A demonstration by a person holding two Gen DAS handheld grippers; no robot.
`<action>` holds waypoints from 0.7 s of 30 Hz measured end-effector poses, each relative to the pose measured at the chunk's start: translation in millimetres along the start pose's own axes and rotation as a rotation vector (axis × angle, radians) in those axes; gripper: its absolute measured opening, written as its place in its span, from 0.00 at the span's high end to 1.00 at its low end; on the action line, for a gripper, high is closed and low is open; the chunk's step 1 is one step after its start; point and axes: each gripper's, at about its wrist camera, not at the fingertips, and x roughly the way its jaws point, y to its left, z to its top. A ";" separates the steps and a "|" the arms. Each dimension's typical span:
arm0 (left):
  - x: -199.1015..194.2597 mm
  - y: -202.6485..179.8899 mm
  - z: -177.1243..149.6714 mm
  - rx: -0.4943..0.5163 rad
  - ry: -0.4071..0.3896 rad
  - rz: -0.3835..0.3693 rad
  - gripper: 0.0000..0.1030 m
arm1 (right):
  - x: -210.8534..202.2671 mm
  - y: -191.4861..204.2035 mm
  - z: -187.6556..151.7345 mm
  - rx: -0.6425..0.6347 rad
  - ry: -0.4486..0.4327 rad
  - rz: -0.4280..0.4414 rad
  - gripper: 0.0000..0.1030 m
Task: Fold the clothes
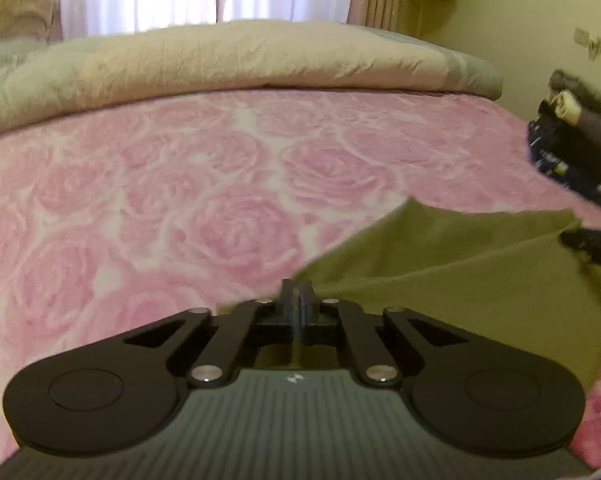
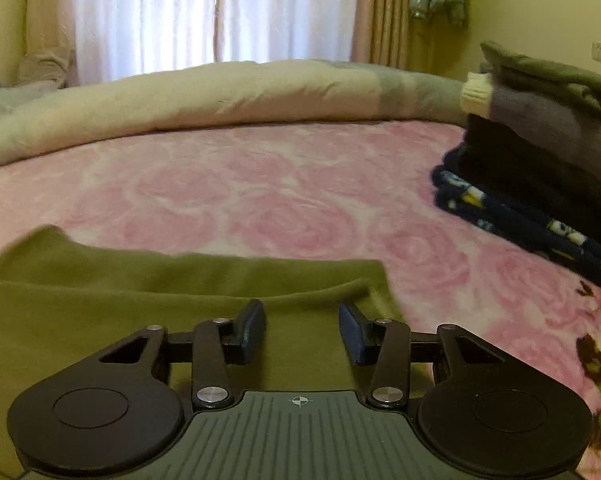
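The olive-green garment [image 2: 100, 320] lies on the pink rose-patterned bed cover [image 2: 292, 192], well short of the stack of folded clothes [image 2: 540, 168]. The left hand-held gripper [image 1: 298, 296] is clamped on the garment's edge; the right hand-held gripper [image 2: 302, 328] hovers over the garment with jaws apart, holding nothing. To fold cleanly, the right one should probably pinch the matching corner so both lift evenly. Beyond the garment, a beige duvet [image 2: 220, 96] lies under curtains [image 2: 204, 12].
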 end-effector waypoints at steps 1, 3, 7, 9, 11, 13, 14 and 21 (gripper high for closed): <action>4.2 2.0 -0.1 0.005 0.001 0.027 0.96 | 0.4 -2.2 -3.5 -0.003 -0.012 0.006 0.58; 7.4 9.5 0.8 -0.019 0.018 0.080 0.96 | -3.1 -6.6 -5.7 0.013 -0.015 0.015 0.58; -27.6 25.2 0.0 -0.135 -0.017 0.015 0.97 | -13.8 -17.0 2.5 0.105 -0.030 0.005 0.57; -55.2 21.1 -2.2 -0.150 -0.058 -0.039 0.97 | -33.7 -18.7 7.7 0.139 -0.062 -0.034 0.57; -70.2 2.5 -10.3 -0.083 -0.045 -0.095 0.96 | -48.2 -11.0 3.9 0.126 -0.054 0.010 0.57; -74.5 -16.0 -24.5 -0.021 -0.002 -0.144 0.96 | -62.4 -2.8 -0.3 0.110 -0.044 0.059 0.57; -74.5 -22.8 -33.2 -0.004 0.023 -0.150 0.96 | -69.5 1.3 -2.4 0.102 -0.040 0.083 0.57; -97.5 -7.9 -68.1 -0.163 0.071 -0.096 0.97 | -71.6 -1.1 -31.9 0.039 0.073 -0.016 0.57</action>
